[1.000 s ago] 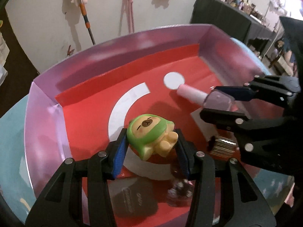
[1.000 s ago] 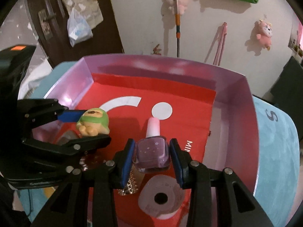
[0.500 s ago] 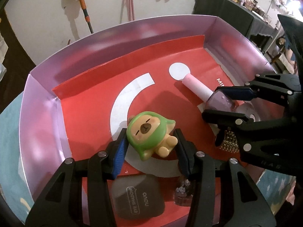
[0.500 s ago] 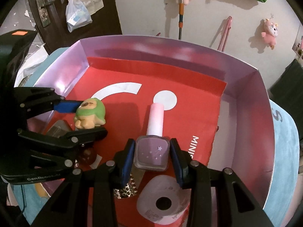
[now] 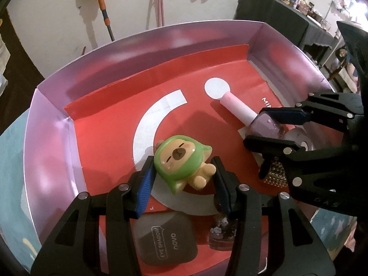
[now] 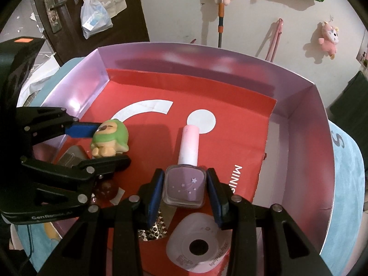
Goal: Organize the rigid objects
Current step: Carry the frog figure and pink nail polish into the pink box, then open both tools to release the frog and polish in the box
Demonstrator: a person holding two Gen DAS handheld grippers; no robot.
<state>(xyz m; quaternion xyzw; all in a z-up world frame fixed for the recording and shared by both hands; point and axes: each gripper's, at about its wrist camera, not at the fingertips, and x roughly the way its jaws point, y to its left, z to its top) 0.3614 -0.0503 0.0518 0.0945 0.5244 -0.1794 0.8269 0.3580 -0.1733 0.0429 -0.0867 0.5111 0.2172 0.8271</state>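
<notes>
Red paper lines the purple box (image 6: 306,124) below me. My left fingers (image 5: 184,179) clamp the green toy (image 5: 181,158) at mid-box; my right fingers (image 6: 185,191) clamp the nail polish bottle (image 6: 185,187), its pink cap pointing toward the far wall, just right of the toy.

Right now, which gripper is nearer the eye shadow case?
Left. The left gripper, shut on the capybara toy, is right above the eye shadow case. The right gripper holds the nail polish further right.
</notes>
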